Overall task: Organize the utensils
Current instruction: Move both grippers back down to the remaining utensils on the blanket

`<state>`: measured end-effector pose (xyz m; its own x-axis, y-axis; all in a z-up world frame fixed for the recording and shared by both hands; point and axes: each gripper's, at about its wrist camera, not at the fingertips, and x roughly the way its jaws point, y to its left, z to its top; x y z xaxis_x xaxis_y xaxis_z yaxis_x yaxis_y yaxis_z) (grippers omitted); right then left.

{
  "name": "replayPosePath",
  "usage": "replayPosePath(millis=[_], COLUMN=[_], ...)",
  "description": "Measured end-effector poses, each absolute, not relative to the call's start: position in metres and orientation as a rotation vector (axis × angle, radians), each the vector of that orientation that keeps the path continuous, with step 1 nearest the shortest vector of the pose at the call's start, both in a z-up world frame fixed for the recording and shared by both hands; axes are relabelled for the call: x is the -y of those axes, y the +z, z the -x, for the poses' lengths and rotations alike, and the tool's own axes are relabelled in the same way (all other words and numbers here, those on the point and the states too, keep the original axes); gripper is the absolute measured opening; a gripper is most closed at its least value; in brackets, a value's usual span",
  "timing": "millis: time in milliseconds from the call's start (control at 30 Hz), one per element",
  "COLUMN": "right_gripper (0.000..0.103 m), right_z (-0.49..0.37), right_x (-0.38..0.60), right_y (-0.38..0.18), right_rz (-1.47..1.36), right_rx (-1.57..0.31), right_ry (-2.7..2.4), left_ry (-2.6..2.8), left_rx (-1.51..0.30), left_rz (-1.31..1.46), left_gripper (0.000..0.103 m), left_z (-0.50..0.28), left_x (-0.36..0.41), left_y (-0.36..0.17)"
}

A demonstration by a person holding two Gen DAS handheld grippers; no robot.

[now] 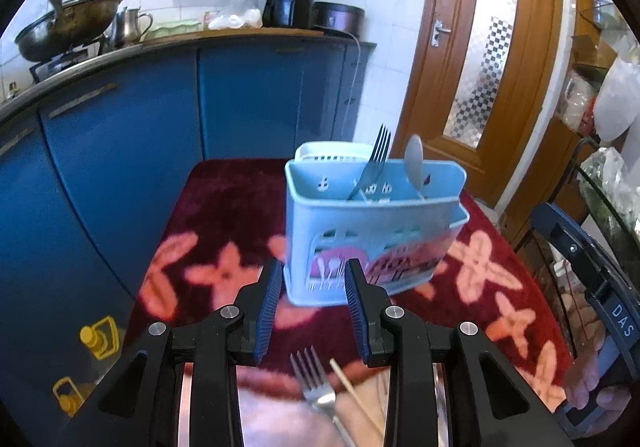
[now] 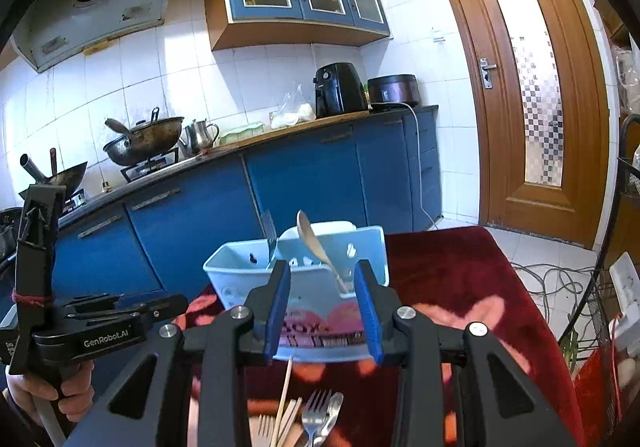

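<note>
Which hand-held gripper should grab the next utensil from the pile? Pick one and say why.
Probably the right hand-held gripper: several forks and chopsticks lie just beneath its empty jaws. The left hand-held gripper, also empty, shows only one fork under it.

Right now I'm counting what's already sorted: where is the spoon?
The spoon stands bowl-up in the right-hand part of the blue utensil holder on the red floral cloth, right of the fork.
</note>
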<state>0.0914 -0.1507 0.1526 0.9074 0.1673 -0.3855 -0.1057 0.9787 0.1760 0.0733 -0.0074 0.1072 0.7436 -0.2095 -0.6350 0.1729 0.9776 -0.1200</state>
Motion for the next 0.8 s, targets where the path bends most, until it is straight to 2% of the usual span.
replayPosePath(millis=[800], right_gripper=[0.036], right_z=[-0.085], right_x=[0.147], right_y=[0.082], right_rz=[-0.162], right_rx=[-0.704], right_ry=[0.149], left_ry=[-0.181], left_rx=[-0.887], left_rz=[0.065], left_gripper=[0.034], left_z=[-0.063], left_x=[-0.003], left_y=[0.038])
